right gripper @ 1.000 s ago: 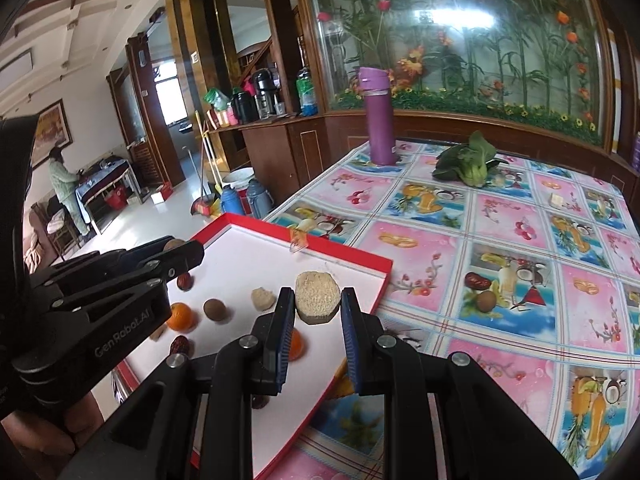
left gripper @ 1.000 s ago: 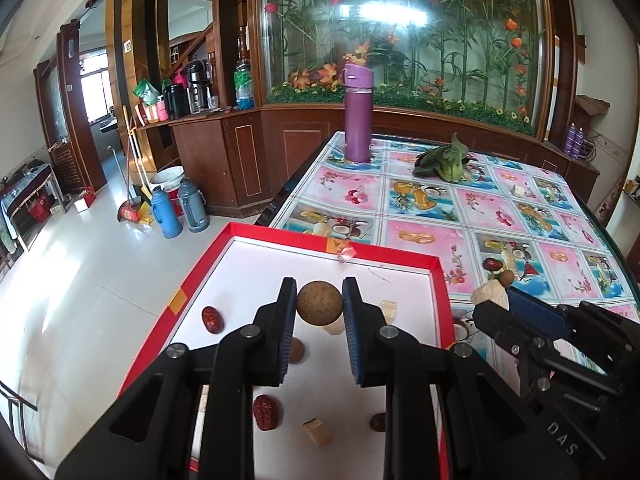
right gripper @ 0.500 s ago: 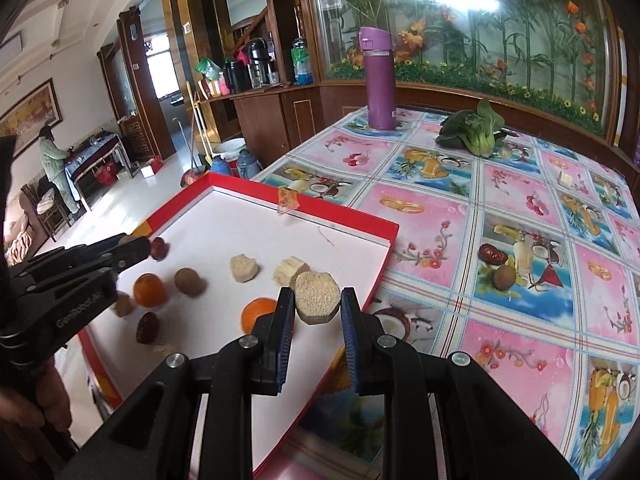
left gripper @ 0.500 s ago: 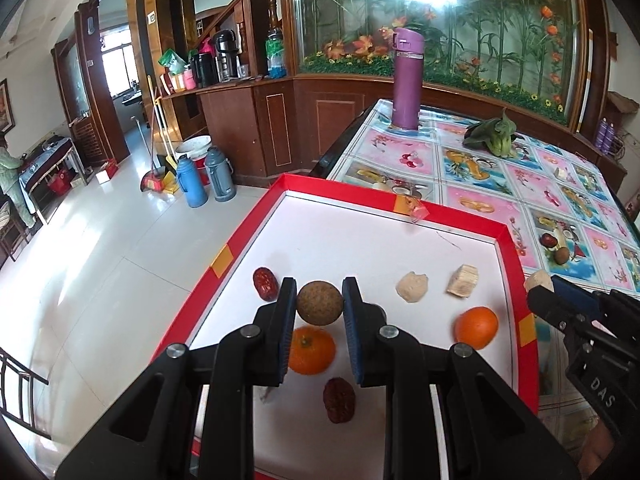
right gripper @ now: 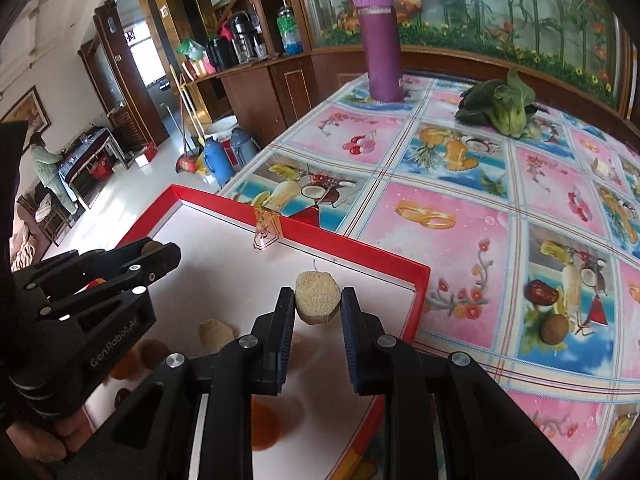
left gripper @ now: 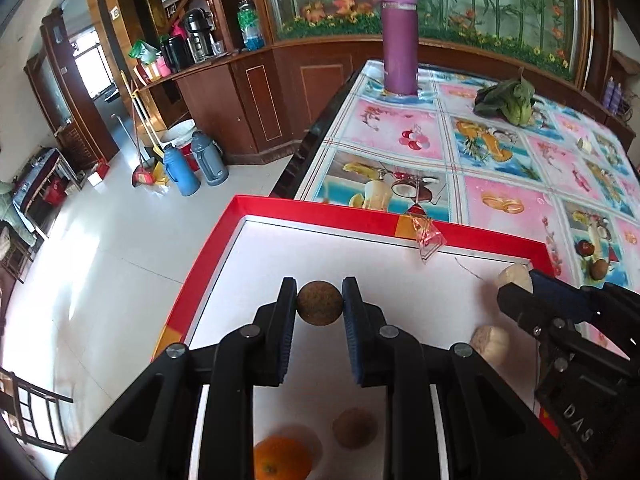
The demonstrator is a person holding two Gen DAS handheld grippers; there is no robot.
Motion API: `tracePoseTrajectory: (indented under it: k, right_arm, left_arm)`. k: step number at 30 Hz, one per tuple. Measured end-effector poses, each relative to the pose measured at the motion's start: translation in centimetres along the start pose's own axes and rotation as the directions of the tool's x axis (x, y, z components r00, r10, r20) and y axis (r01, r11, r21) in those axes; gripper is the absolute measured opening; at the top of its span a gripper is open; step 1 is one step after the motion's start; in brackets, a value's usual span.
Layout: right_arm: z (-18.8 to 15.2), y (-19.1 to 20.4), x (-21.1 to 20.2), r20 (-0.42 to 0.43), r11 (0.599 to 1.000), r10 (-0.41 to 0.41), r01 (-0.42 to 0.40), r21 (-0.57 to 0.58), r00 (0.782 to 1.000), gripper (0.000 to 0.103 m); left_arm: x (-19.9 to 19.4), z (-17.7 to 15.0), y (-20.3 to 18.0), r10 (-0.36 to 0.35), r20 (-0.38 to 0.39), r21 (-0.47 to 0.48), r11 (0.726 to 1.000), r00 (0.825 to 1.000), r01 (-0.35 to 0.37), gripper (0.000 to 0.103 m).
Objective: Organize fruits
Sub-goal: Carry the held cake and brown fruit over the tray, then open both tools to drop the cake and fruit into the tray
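The left gripper (left gripper: 319,307) is clenched on a round brown fruit (left gripper: 319,303), pinched between its two black fingers and held above the white floor of the red-rimmed tray (left gripper: 312,210). Below it in the same view, an orange (left gripper: 282,462) and a second brown round fruit (left gripper: 354,427) lie on the tray floor between the gripper's arms, close to each other.

The right gripper (right gripper: 317,307) grasps a pale, rough-textured chunk (right gripper: 318,297), also held over the tray, near its right rim (right gripper: 418,292). Another pale piece (right gripper: 216,333) rests on the tray just left of that gripper, and an orange shape (right gripper: 264,426) shows blurred beneath it. From the left camera, the right gripper's tip sits at the tray's right side, with a pale piece (left gripper: 490,340) lying just beside it.

The tray lies at the corner of a table with a bright fruit-patterned cloth (right gripper: 460,184). Well beyond the tray, a purple flask (right gripper: 378,40) stands upright and a green leafy vegetable (right gripper: 502,106) lies to its right. A red date (right gripper: 541,292) and a small brown fruit (right gripper: 554,329) rest on the cloth, right of the tray.
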State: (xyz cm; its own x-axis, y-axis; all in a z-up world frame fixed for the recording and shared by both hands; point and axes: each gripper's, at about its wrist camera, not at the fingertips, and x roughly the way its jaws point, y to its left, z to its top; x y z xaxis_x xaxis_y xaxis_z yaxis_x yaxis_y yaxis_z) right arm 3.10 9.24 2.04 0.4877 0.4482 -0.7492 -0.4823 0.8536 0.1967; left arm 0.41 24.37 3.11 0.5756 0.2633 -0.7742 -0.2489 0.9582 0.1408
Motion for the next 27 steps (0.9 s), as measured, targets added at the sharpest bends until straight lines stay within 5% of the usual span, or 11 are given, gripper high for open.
tracePoseTrajectory:
  k: [8, 21, 27]
  right_arm:
    - [0.7, 0.2, 1.9, -0.096, 1.0, -0.003, 0.004, 0.012, 0.995, 0.022]
    - [0.5, 0.0, 2.5, -0.131, 1.0, -0.012, 0.014, 0.018, 0.991, 0.022]
    - [0.5, -1.6, 0.0, -0.064, 0.995, 0.085, -0.082, 0.051, 0.994, 0.023]
  left_arm:
    - [2.6, 0.2, -0.8, -0.01, -0.103, 0.026, 1.0, 0.995, 0.013, 0.025]
    - [2.8, 0.4, -1.8, 0.049, -0.104, 0.06, 0.997, 0.993, -0.043, 0.027]
    - [0.2, 0.3, -1.7, 0.071, -0.034, 0.053, 0.996, 0.997, -0.069, 0.052]
